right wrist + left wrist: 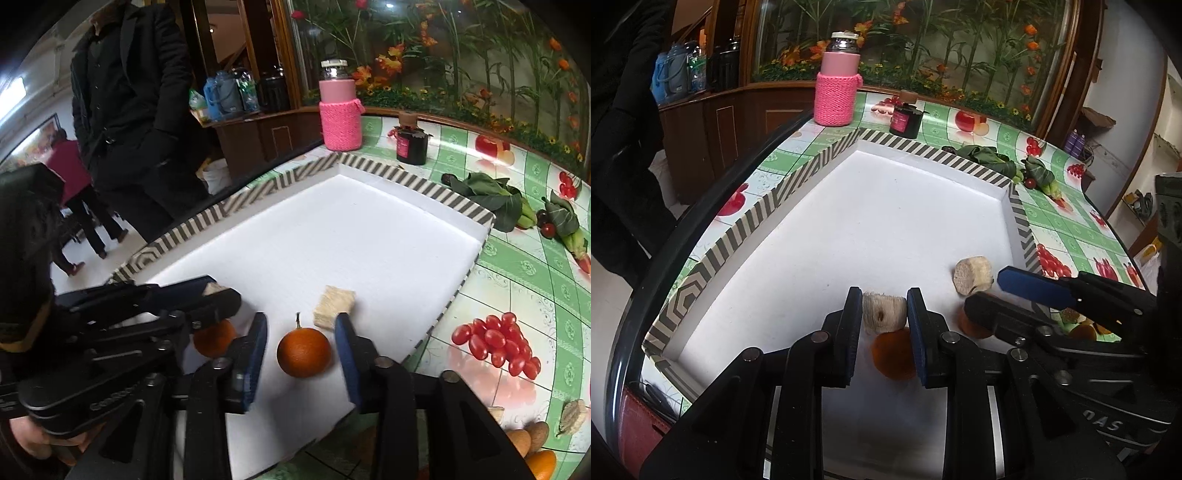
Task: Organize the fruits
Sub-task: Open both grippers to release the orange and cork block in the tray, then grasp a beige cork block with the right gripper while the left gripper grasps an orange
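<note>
In the left wrist view, the left gripper sat low in the middle of the frame, its two blue pads closed to a narrow gap around a pale, fibrous chunk, which it gripped on both sides just above the white tray. An orange lay on the tray directly beneath and slightly nearer the camera, partly hidden by the right-hand pad. Further right, a second pale chunk rested on the tray near its striped right wall, and the right gripper reached in from the lower right, over another orange fruit I could only half see.

In the right wrist view, the left gripper came in from the left edge with the pale chunk peeking out at its tip, an orange below it. At centre the right gripper stood spread wide, its pads flanking a stemmed orange without touching it; it held nothing. The second chunk lay just beyond. At upper right stood a pink knitted bottle and a dark jar
</note>
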The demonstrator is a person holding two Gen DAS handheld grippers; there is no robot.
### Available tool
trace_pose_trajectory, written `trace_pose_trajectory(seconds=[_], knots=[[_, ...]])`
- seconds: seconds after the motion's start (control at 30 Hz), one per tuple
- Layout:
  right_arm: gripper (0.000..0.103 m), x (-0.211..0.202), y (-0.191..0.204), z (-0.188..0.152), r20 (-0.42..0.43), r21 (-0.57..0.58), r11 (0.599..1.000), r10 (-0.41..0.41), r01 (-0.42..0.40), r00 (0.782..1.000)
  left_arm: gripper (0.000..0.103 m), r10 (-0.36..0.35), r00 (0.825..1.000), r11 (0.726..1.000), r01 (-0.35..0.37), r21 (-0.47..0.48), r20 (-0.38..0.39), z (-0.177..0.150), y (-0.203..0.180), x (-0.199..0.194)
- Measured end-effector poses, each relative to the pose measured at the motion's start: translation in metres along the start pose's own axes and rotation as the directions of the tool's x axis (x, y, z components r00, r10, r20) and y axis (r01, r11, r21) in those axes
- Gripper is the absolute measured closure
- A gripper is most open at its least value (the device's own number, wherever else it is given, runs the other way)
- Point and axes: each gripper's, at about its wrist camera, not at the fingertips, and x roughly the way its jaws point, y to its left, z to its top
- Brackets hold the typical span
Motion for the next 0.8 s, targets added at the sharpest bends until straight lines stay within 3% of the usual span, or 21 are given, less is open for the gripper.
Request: trace_pose_trajectory(seconds=[0.17, 0.23, 0.3, 0.57, 0.67, 0.8], knots=[[0.063, -0.006, -0.001, 0.003, 0.034, 0.017, 1.000, -0.004, 0.004, 0.999, 0.076, 0.007, 1.000, 1.000, -0.007, -0.009, 0.010, 0.000, 0.001, -0.001], [0.063, -0.009, -0.004, 0.004, 0.045, 0.029, 1.000, -0.007, 0.005, 0.999, 0.059, 0.002, 1.000, 1.000, -0.002, -0.010, 0.021, 0.000, 0.001, -0.003], [0.063, -0.013, -0.007, 0.005, 0.065, 0.043, 0.999, -0.010, 0.007, 0.998, 0.050, 0.001, 0.999, 1.000, -0.001, -0.009, 0.045, 0.000, 0.001, -0.007], [0.063, -0.046, -0.024, 0.012, 0.181, 0.080, 0.995, -0.068, 0.054, 0.981, 0.049, 0.005, 0.995, 1.000, -0.003, -0.018, 0.101, 0.003, 0.004, -0.016], [0.063, -0.075, -0.047, 0.008, 0.216, 0.123, 0.988, -0.119, 0.094, 0.969, 0.049, -0.051, 0.984, 0.999, 0.050, 0.006, 0.170, 0.004, -0.002, -0.030], [0.063, -0.122, -0.098, -0.013, 0.249, 0.189, 0.965, -0.228, 0.183, 0.941, 0.049, -0.157, 0.964, 0.984, 0.133, 0.122, 0.215, 0.001, -0.025, -0.043]])
